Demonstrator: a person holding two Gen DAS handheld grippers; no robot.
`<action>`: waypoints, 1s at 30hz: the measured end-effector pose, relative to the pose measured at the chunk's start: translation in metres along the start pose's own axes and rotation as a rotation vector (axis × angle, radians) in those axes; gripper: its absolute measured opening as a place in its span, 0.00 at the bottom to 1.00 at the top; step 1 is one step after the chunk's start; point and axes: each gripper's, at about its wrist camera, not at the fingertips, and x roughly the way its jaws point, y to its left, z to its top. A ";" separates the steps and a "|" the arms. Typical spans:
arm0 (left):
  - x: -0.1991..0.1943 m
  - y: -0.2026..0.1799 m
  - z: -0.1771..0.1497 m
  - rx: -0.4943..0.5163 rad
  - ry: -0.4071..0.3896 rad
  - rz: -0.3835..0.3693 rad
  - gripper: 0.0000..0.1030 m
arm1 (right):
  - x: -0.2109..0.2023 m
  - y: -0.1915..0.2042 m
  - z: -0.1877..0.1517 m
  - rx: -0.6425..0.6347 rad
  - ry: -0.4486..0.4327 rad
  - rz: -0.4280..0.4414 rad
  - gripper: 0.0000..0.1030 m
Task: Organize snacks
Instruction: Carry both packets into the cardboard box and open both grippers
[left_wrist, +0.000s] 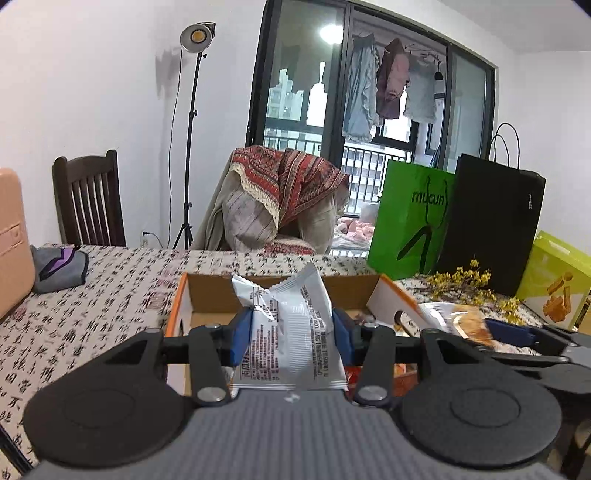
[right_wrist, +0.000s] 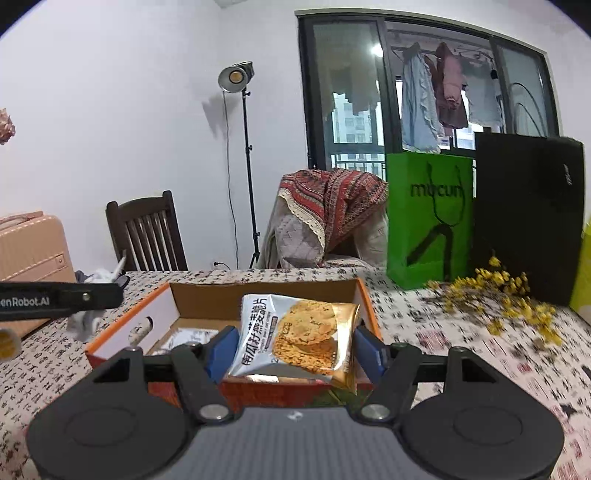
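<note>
My left gripper (left_wrist: 291, 334) is shut on a white snack packet (left_wrist: 291, 332) with its printed back side facing me, held upright above the open orange cardboard box (left_wrist: 207, 291). In the right wrist view my right gripper (right_wrist: 293, 347) is shut on a white and gold biscuit packet (right_wrist: 299, 336), its picture side up, over the same orange box (right_wrist: 129, 321). A white packet (right_wrist: 184, 338) lies inside the box. The other gripper (left_wrist: 532, 338) with its biscuit packet (left_wrist: 469, 325) shows at the right of the left wrist view; the left gripper's arm (right_wrist: 59, 297) shows at the left of the right wrist view.
The table (left_wrist: 110, 280) has a cloth printed with black characters. At the back right stand a green paper bag (left_wrist: 410, 221), a black bag (left_wrist: 495, 221), yellow flowers (right_wrist: 509, 295) and a yellow-green box (left_wrist: 554, 284). A pink suitcase (right_wrist: 29, 254) and grey cloth (left_wrist: 59, 269) lie left.
</note>
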 end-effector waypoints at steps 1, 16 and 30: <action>0.002 -0.001 0.001 -0.001 -0.003 0.003 0.46 | 0.005 0.002 0.002 -0.002 0.001 0.001 0.66; 0.070 0.020 -0.002 -0.096 0.053 0.095 0.46 | 0.075 0.006 0.009 0.037 0.038 -0.022 0.66; 0.098 0.031 -0.027 -0.069 0.070 0.100 0.46 | 0.093 -0.006 -0.016 0.040 0.037 -0.003 0.66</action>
